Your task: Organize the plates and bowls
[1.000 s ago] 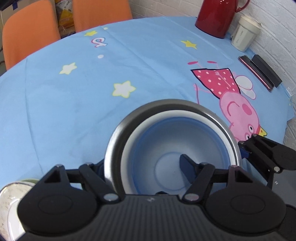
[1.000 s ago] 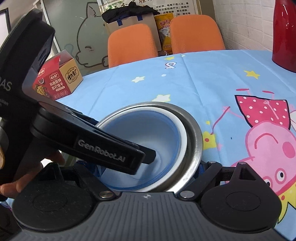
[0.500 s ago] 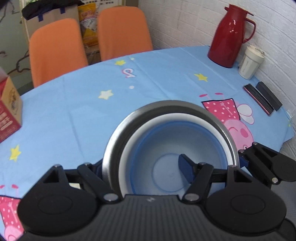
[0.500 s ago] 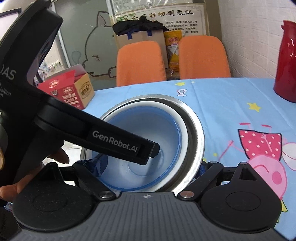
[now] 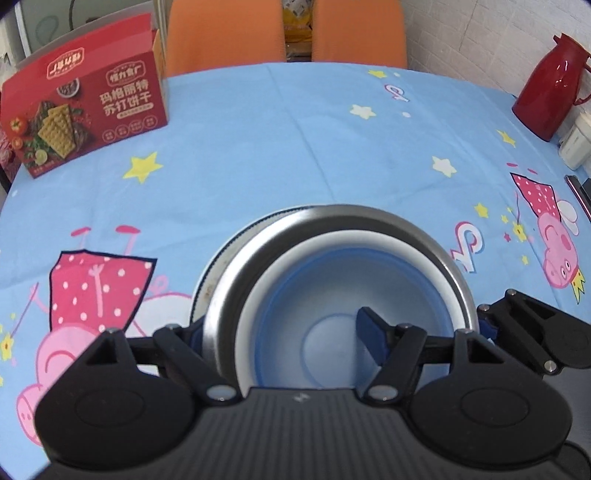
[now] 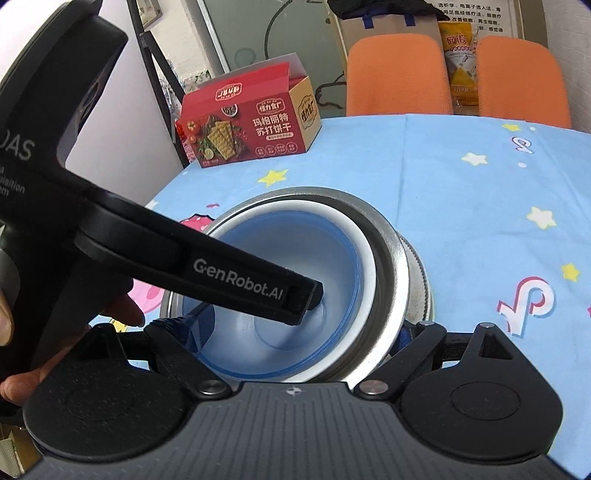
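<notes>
A nested stack of bowls, a steel bowl (image 5: 332,218) holding a white bowl (image 5: 332,240) with a blue bowl (image 5: 314,288) inside, hangs between both grippers. My left gripper (image 5: 282,332) is shut on the stack's left wall, one finger inside the blue bowl and one outside. My right gripper (image 6: 295,332) is shut on the opposite wall in the same way. Under the stack shows the beaded rim of a white plate (image 5: 207,273), seen also in the right wrist view as a plate (image 6: 421,280). Whether the stack touches it I cannot tell.
The round table (image 5: 295,147) has a blue cartoon cloth. A red cracker box (image 5: 85,114) stands at its far left edge, a red jug (image 5: 546,99) and a white cup (image 5: 576,140) at the far right. Two orange chairs (image 5: 225,33) stand behind. A hand (image 6: 122,306) holds the left gripper.
Both grippers carried the bowl stack leftward across the table. The cracker box came into the left wrist view, and a plate's rim now shows under the stack.
</notes>
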`<action>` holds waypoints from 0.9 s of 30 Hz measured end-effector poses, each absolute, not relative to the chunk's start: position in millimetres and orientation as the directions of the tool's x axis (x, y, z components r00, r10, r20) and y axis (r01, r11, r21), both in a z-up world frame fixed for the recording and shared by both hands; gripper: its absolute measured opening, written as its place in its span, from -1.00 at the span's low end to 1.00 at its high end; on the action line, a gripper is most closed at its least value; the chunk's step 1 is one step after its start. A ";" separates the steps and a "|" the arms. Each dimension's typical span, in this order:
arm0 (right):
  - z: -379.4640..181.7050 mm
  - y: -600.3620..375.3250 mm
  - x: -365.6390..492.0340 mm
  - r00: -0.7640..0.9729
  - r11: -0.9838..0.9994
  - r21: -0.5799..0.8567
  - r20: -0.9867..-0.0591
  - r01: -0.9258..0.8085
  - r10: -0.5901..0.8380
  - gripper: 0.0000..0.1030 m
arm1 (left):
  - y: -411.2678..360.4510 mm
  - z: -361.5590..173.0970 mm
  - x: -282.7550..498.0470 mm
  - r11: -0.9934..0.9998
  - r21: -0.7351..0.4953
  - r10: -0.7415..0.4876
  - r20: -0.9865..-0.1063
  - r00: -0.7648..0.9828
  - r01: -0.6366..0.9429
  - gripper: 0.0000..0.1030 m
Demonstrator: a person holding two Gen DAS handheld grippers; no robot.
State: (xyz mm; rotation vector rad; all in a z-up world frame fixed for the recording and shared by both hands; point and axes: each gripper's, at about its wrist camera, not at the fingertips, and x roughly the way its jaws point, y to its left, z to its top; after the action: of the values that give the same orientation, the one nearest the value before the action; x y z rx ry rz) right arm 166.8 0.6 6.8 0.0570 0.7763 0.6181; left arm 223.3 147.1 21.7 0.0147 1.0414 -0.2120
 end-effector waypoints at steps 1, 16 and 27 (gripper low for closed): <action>6.5 1.4 166.3 0.547 0.825 0.264 -0.642 -0.500 0.538 0.55 | 148.2 20.2 224.0 0.979 -0.089 -0.170 -0.855 0.490 0.184 0.36; 5.1 -6.5 173.2 0.585 0.848 0.249 -0.632 -0.468 0.509 0.52 | 163.9 40.9 208.4 0.992 -0.052 -0.116 -0.741 0.662 0.116 0.58; 37.9 -74.0 142.4 0.734 0.896 0.258 -0.514 -0.361 0.444 0.52 | 137.9 76.3 159.2 0.997 -0.073 -0.062 -0.601 0.797 0.022 0.62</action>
State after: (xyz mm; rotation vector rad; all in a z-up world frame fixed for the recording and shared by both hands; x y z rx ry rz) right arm 142.4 -74.0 37.9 0.1448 0.6007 0.4437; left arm 159.2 137.9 76.3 -0.0635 0.6470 -0.0455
